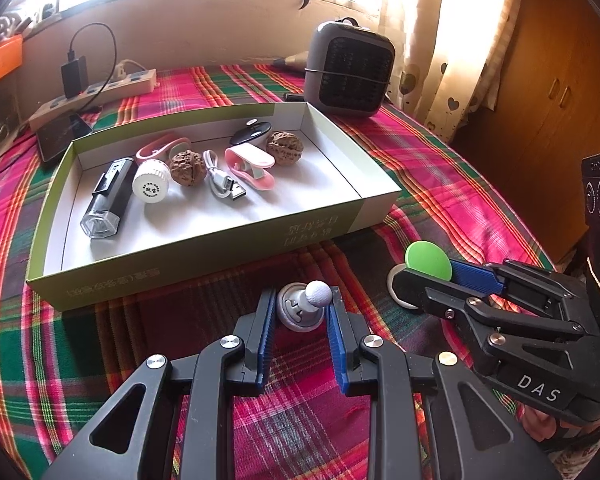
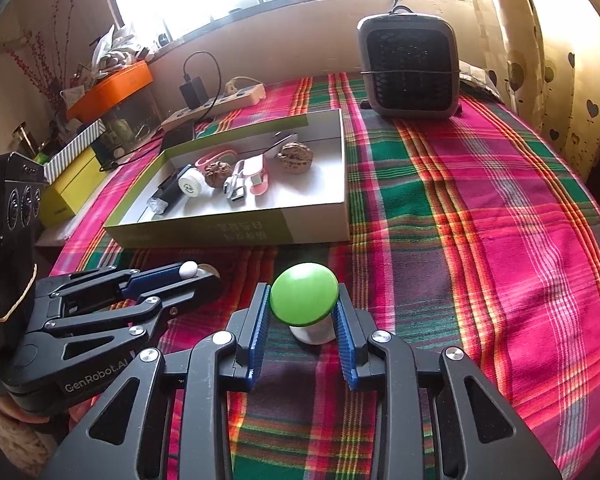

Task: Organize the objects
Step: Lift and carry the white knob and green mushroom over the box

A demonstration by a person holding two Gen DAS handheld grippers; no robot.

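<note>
A grey disc mount with a white ball knob (image 1: 305,307) rests on the plaid cloth, and my left gripper (image 1: 300,300) is shut on it, its blue pads against both sides. To its right my right gripper (image 2: 302,296) is shut on a white-based button with a round green top (image 2: 304,299), which also stands on the cloth. Both grippers sit just in front of a shallow green-and-white cardboard box (image 1: 220,250). In the box lie a black flashlight (image 1: 108,196), a white cap (image 1: 151,184), two walnuts, a USB cable (image 1: 224,182) and a pink clip (image 1: 250,168).
A grey fan heater (image 2: 410,72) stands behind the box at the back right. A power strip (image 1: 100,92) with a charger and a phone (image 1: 60,136) lie at the back left. An orange box (image 2: 112,84) and a yellow-green box (image 2: 76,184) stand off the left side.
</note>
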